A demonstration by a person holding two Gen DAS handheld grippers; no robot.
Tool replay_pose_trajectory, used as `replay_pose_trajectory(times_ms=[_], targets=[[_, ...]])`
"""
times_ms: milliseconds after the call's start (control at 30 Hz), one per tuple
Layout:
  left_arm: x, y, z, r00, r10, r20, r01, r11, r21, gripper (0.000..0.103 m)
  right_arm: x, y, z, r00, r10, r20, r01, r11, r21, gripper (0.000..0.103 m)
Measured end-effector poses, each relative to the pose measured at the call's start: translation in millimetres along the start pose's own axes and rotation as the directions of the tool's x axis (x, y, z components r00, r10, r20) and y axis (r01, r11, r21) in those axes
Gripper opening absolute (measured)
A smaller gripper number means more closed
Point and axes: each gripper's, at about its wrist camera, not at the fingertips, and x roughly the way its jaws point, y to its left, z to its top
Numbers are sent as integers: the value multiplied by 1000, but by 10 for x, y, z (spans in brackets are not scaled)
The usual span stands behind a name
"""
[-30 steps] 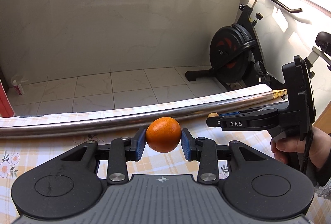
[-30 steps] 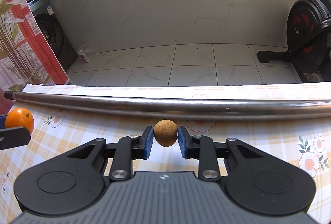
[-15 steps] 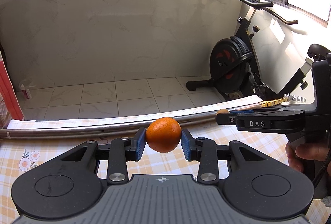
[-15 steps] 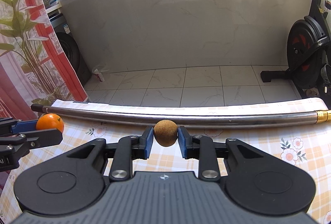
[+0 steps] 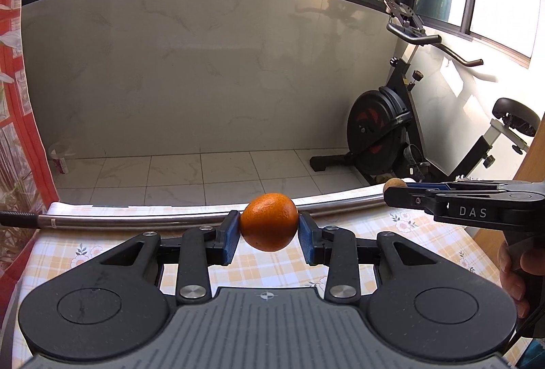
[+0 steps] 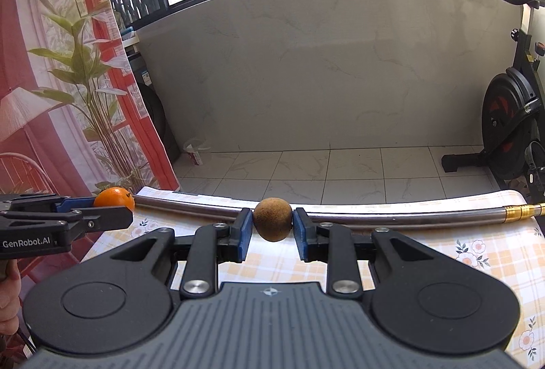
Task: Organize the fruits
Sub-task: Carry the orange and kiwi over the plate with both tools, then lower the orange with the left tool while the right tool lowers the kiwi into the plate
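We hold a fruit in each gripper, and both have come up off the counter point(image 5: 425, 243) over the last second: a moment ago the checked cloth filled the lower half of each wrist view, and now the far wall, the windows and the floor tiles take up most of it, with the metal pole point(image 5: 136, 219) along the far edge sitting lower behind the fruit. The left gripper point(image 5: 269, 229) pinches the orange point(image 5: 269, 221) between its blue pads, and the right gripper point(image 6: 272, 227) pinches the small brown fruit point(image 6: 273, 219), its pads pressed in as tightly as they go. Neither grip has shifted during the rise. We read this as both picks being done and the carry under way; no bowl, tray or basket shows in either view, so we cannot tell where the fruits are meant to go. Both fruits hang in the air above the counter's far edge, the orange to the left and the brown fruit to the right, well apart from one another. The orange is close to round, so it has hardly any long axis to speak of; the brown fruit is slightly taller than wide, its longer line near upright between the pads. An exercise bike point(image 5: 385, 137) stands on the floor at far right.
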Motion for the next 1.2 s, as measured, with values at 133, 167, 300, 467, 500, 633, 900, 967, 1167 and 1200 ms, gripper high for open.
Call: replay_pose_trajectory(times_ms=[133, 167, 300, 467, 500, 633, 900, 967, 1167, 1200], targets=[[-243, 34, 2, 1000, 13, 22, -14, 1000, 12, 39, -222, 64, -49, 1000, 19, 20, -19, 1000, 15, 29], [-282, 57, -7, 1000, 12, 21, -12, 1000, 12, 39, -272, 68, -75, 999, 23, 22, -24, 1000, 21, 29], [-394, 113, -98, 1000, 13, -5, -13, 1000, 22, 39, -427, 24, -222, 999, 31, 12, -32, 998, 63, 29], [-440, 170, -312, 998, -7, -66, 8, 1000, 22, 39, -497, -42, -501, 999, 22, -25, -19, 994, 109, 29], [-423, 169, -363, 997, -12, -77, 13, 1000, 19, 39, -492, -54, -569, 999, 23, -38, -18, 993, 118, 29], [-301, 144, -595, 991, -48, -126, 47, 999, -9, 39, -470, -108, -873, 995, 21, -102, -7, 990, 138, 29], [67, 12, -1178, 965, -93, -246, 96, 995, 1, 39, -290, -104, -1380, 970, -1, -242, 27, 994, 103, 29], [143, 11, -1315, 956, -105, -275, 103, 994, -22, 39, -277, -86, -1516, 964, 0, -267, 27, 995, 99, 29], [312, -104, -1553, 939, -119, -323, 115, 993, -30, 39, -230, -65, -1702, 950, 15, -312, 19, 994, 105, 29], [336, -120, -1581, 937, -116, -329, 114, 993, -26, 39, -224, -62, -1716, 949, 18, -316, 18, 994, 108, 29]])
